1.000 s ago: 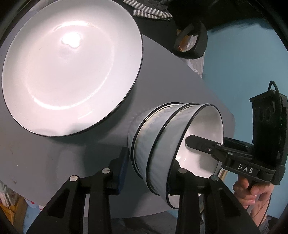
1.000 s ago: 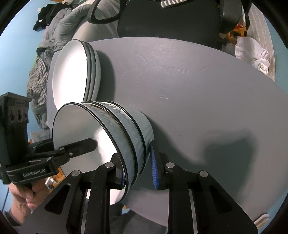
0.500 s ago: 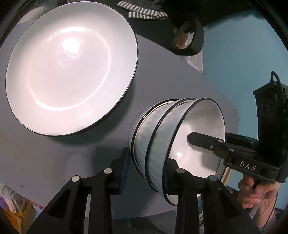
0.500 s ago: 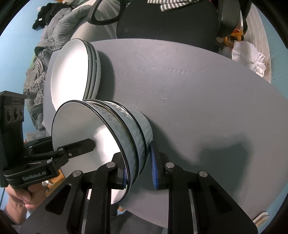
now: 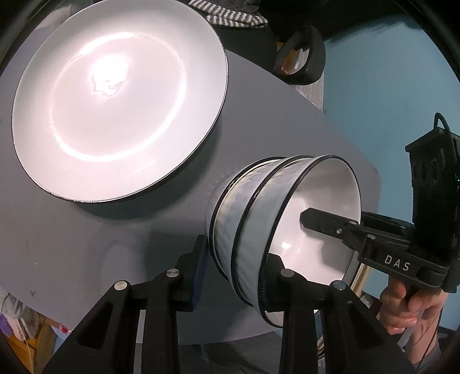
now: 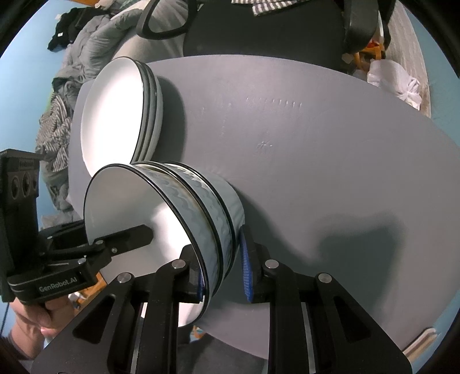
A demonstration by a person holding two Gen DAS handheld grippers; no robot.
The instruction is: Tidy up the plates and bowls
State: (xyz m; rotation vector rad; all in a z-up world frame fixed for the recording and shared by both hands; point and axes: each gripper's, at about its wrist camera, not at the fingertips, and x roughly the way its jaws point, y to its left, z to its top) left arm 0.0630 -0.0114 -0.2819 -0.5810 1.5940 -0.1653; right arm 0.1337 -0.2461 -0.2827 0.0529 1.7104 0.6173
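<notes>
A stack of three nested white bowls with black rims [image 5: 258, 207] [image 6: 201, 207] stands on the grey table [image 5: 86, 230] [image 6: 316, 143]. My left gripper [image 5: 233, 273] straddles the stack's near wall, one finger inside the top bowl and one outside. My right gripper [image 6: 221, 273] straddles the opposite wall the same way; its body shows in the left wrist view [image 5: 373, 244]. Both sets of jaws stand wide, apart from the walls. A stack of white plates [image 5: 115, 97] [image 6: 120, 109] lies beside the bowls.
A black office chair [image 6: 258, 26] stands behind the table, with grey bedding and striped cloth [image 6: 54, 126] beyond. A white plastic bag [image 6: 396, 83] lies past the far right table edge. The table edge runs close beneath both grippers.
Almost nothing has changed. Both grippers stay around the bowl stack's walls, with a slight shift of view; the bowls and plates have not moved.
</notes>
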